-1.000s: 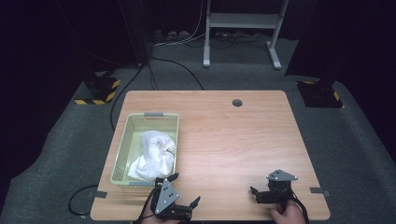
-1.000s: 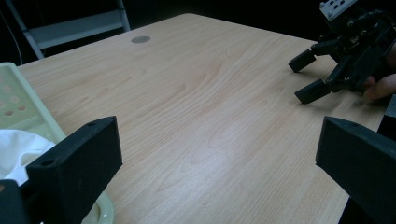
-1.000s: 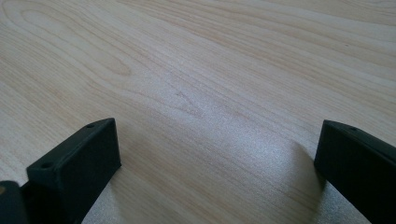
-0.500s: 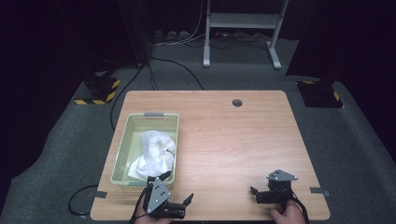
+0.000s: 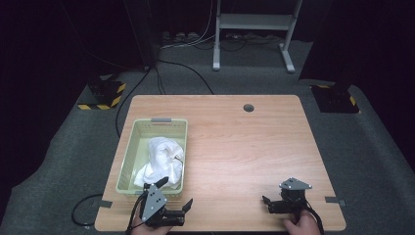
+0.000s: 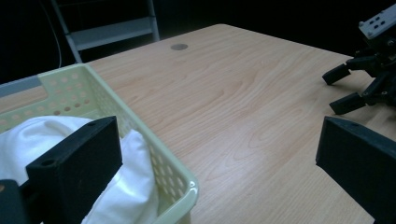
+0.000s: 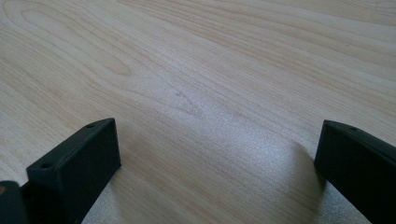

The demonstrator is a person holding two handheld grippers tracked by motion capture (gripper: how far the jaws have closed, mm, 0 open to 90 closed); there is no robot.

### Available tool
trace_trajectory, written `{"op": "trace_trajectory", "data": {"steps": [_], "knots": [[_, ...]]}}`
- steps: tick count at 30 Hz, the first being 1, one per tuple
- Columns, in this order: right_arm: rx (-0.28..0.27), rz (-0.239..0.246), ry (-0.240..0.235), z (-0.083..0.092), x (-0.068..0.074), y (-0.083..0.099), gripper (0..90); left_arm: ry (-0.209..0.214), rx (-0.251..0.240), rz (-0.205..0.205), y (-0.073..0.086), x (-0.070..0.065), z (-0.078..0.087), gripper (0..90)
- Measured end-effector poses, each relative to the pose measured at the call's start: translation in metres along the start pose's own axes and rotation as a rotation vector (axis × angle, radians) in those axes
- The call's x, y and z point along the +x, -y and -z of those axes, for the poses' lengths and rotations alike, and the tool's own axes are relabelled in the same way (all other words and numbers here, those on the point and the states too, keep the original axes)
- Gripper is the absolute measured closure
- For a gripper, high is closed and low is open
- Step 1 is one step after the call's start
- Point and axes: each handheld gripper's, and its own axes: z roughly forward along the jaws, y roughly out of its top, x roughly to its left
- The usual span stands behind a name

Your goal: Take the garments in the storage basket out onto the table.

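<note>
1 basket (image 5: 128, 155), 1 cloth (image 5: 160, 159), 2 tools

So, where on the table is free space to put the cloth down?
Free: the wide bare wood right of the basket, up to the hole and down to the right gripper. Crowded: the near left corner, where the left gripper is close to the basket holding the cloth.

A light wooden desk (image 5: 235, 147) stands on grey carpet, a round cable hole (image 5: 248, 107) at its 1 o'clock edge. A pale green perforated basket (image 5: 128, 161) sits at 9 o'clock, directly on the desk, its near corner toward 7 o'clock.
</note>
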Motion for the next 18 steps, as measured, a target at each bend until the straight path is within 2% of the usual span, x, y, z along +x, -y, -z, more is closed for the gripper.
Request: {"op": "trace_trajectory", "data": {"steps": [18], "knots": [[0.001, 0.007, -0.010, -0.002, 0.001, -0.002, 0.0, -0.088, -0.005, 0.048, 0.002, 0.023, 0.017, 0.9]]}}
